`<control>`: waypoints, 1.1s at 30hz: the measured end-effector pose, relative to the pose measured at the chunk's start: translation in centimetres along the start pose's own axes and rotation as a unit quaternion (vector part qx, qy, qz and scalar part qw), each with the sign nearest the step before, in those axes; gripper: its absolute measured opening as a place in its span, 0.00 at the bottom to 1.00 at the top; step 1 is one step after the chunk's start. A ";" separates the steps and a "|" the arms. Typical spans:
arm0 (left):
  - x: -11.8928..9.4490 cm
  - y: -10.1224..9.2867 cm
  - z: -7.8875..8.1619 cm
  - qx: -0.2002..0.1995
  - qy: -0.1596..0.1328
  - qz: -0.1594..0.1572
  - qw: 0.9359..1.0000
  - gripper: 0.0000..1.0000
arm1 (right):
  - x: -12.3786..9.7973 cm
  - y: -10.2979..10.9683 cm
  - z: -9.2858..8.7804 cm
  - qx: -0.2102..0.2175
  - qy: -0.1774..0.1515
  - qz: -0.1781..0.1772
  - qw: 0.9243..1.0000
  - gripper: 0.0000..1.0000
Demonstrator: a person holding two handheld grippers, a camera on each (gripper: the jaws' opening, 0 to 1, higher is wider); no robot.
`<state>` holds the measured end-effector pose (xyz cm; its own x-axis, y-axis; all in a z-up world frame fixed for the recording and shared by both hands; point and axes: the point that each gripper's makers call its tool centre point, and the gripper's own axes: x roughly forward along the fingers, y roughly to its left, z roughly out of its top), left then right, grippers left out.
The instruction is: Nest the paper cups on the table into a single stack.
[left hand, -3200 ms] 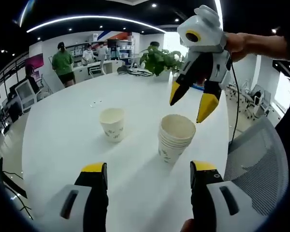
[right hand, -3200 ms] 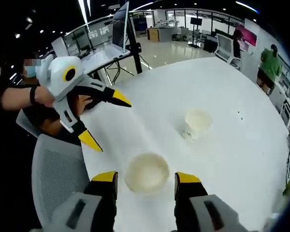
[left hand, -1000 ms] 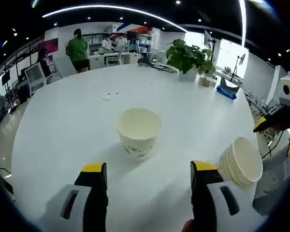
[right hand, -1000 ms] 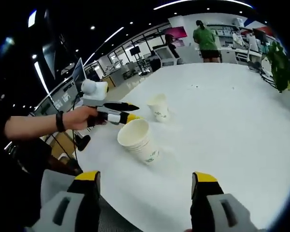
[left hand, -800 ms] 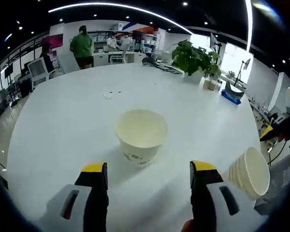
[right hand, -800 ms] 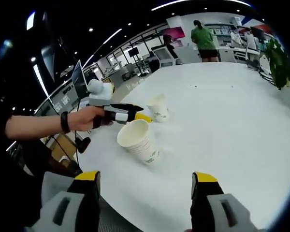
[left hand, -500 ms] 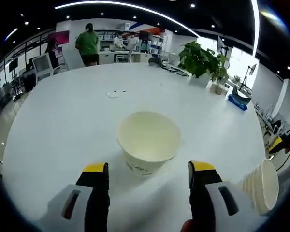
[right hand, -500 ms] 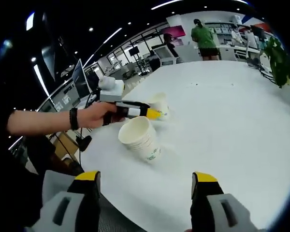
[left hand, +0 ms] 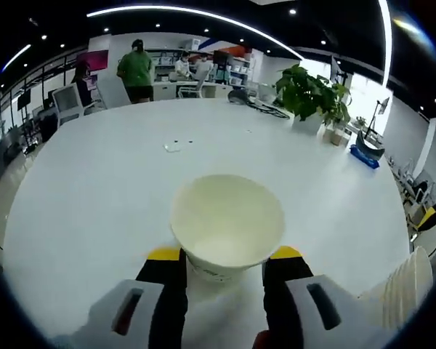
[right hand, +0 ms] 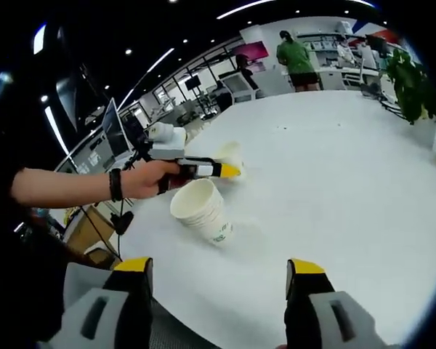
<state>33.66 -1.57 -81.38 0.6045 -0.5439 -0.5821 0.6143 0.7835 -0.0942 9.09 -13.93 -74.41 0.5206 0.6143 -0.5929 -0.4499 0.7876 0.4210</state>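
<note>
Between the yellow-tipped jaws of the left gripper (left hand: 224,254), in the left gripper view, stands the single paper cup (left hand: 227,225), upright on the white tabletop (left hand: 87,189) with its open mouth facing up. The jaws have the cup's lower wall on both sides and look pressed against it, so I judge the cup pinched low on its body. Its long axis runs straight up, across the line of the jaws. At the lower right edge of this view the rims of the stack of cups (left hand: 407,280) show, lying to the right of the held cup and apart from it. The next move, as I judge it, turns on this: the cup must be lifted and carried rightward to sit mouth-up over that stack.

In the right gripper view, the stack of cups (right hand: 201,211) stands on the tabletop (right hand: 349,182) ahead and to the left of the right gripper (right hand: 216,276), whose jaws are spread wide and hold nothing. The stack leans slightly, mouth up. Just behind it, the left gripper (right hand: 229,170) reaches in from the left in the person's hand (right hand: 147,179), its tips at the single cup (right hand: 229,154), which is partly hidden behind them. That cup is near the stack, just beyond it. The left gripper is the nearer one to both.
</note>
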 end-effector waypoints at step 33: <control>-8.5 -0.7 0.7 0.099 -0.019 -0.042 0.994 0.35 | 3.5 2.7 9.6 -0.095 -0.010 0.040 0.995 0.67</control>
<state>28.46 2.23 -75.80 0.5625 -0.6191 -0.5481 0.7491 0.6622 0.0208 16.66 -9.14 -68.75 0.4915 0.6766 -0.5483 -0.6179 0.7146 0.3279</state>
